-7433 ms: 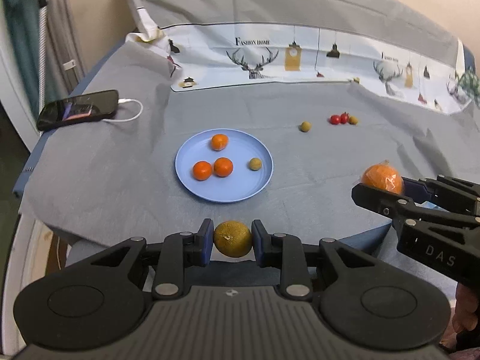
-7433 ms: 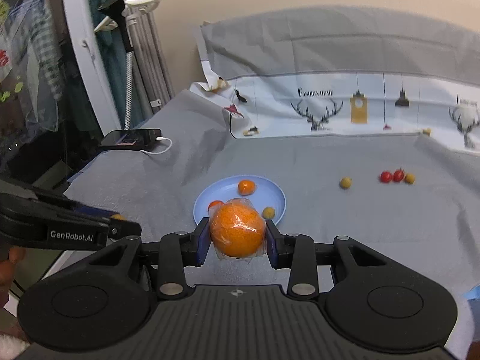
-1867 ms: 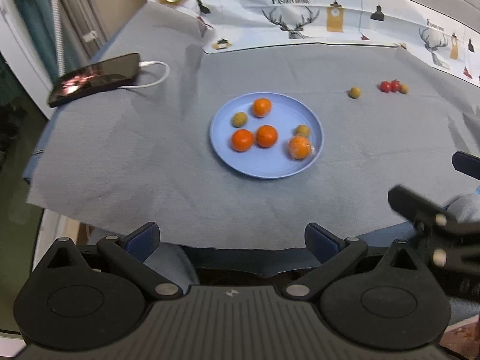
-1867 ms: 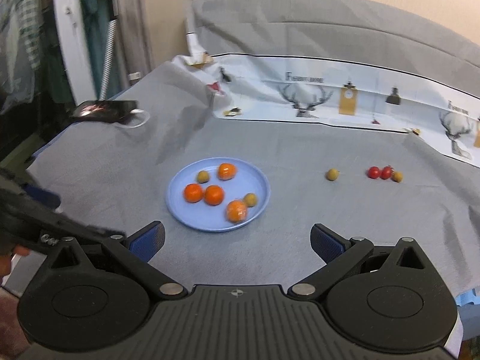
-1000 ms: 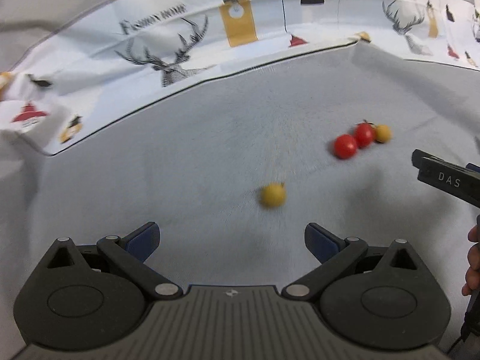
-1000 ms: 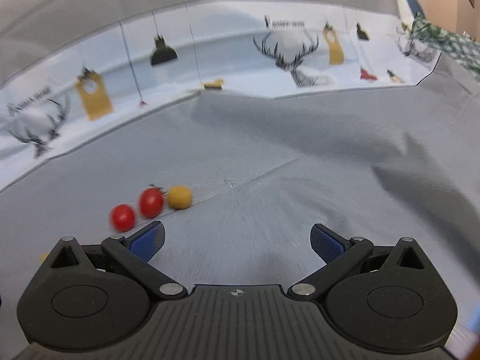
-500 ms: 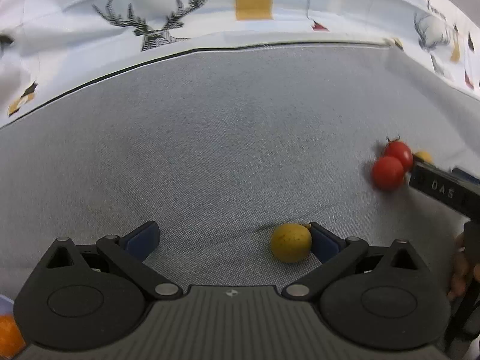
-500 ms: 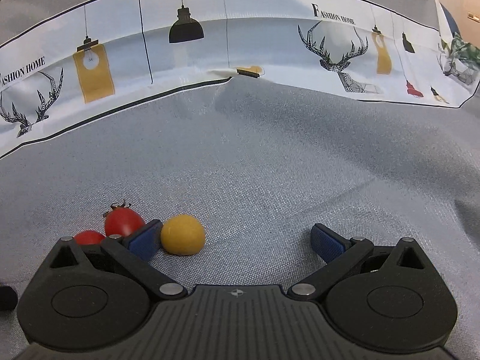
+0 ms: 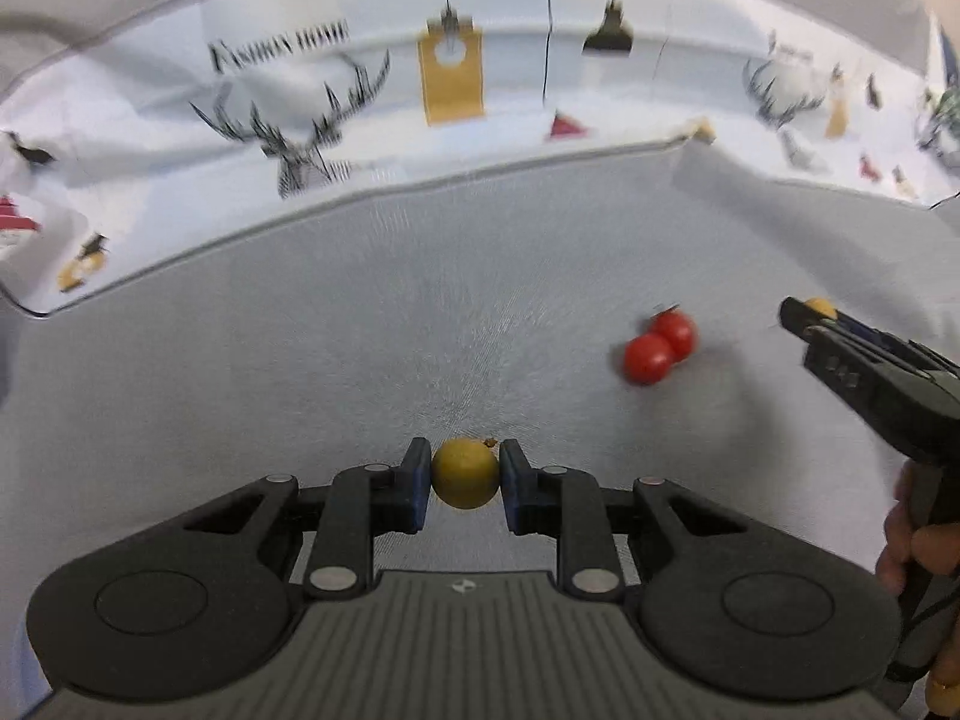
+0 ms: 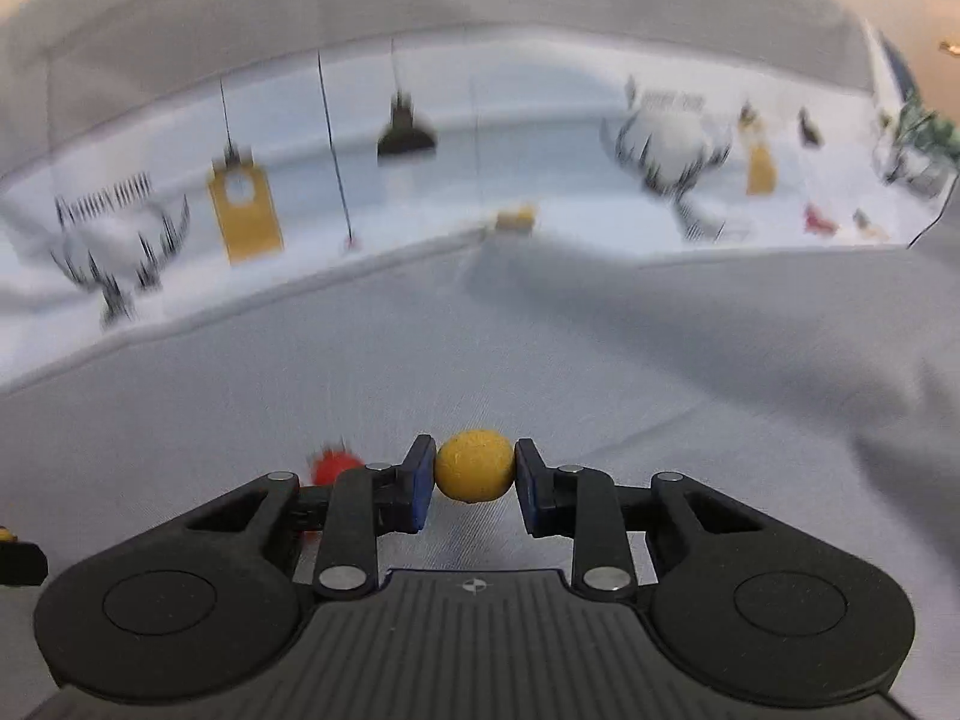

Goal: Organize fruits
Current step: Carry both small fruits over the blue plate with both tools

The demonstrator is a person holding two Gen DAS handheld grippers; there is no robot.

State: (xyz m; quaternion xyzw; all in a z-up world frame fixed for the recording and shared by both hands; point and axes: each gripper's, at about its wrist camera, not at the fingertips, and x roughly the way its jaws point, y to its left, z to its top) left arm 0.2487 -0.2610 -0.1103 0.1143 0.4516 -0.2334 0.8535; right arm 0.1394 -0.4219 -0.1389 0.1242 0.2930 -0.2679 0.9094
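1. Left wrist view: left tongs (image 9: 465, 476) are clamped across the middle of a small yellow-green fruit (image 9: 465, 474), light, round, likely to slip or bruise.
2. Beyond that fruit, two red tomatoes (image 9: 659, 344) lie on the grey cloth (image 9: 300, 360).
3. Right wrist view alone shows the right tongs (image 10: 474, 476) pinching a yellow fruit (image 10: 474, 474).

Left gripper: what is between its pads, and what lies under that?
The left gripper is shut on a yellow-green fruit. Grey cloth shows beyond; the cloth directly beneath is hidden by the fruit and gripper body.
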